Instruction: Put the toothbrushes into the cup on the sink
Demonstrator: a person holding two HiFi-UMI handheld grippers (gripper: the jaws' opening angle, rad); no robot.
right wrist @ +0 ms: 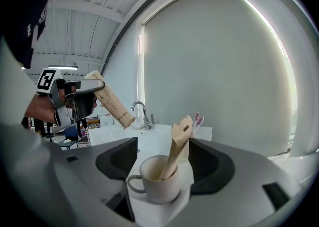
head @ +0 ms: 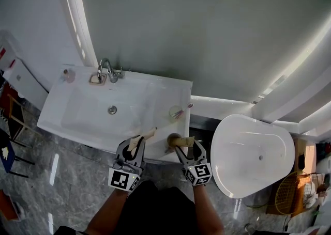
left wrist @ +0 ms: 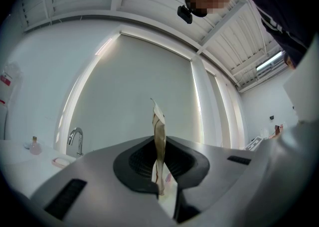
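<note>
In the head view the white sink (head: 77, 120) fills the left half. A small bottle (head: 69, 75) stands at its 11 o'clock corner. Just right of it along the back rim come a soap dish (head: 97, 79) and the faucet (head: 107, 69). The drain (head: 112, 109) sits in the middle of the basin.

At the sink's front edge, about 6 o'clock, the left gripper (head: 135, 143) has its jaws closed on a paper-wrapped toothbrush (head: 146, 135). The left gripper view shows the pads pressed on the wrapper's lower part, with the rest standing up thin and edge-on between them (left wrist: 159, 146). In the head view its free end tilts toward 1 o'clock, out over the sink's front rim.

Next to the right, at the sink's 5 o'clock corner, a pale cup (head: 174, 139) stands on the rim. A second wrapped toothbrush (right wrist: 178, 143) stands in it, leaning against the lip toward 1 o'clock in the right gripper view. The right gripper (head: 184, 146) has its jaws wide apart on either side of the cup, with a gap at each side and nothing gripped. The cup's handle points to 8 o'clock in that view.

Behind the cup, at the sink's 3 o'clock edge, a glass (head: 176, 112) holds pink toothbrushes (right wrist: 198, 119).

Farthest right, apart from the sink, lies a white bathtub (head: 253, 156).
</note>
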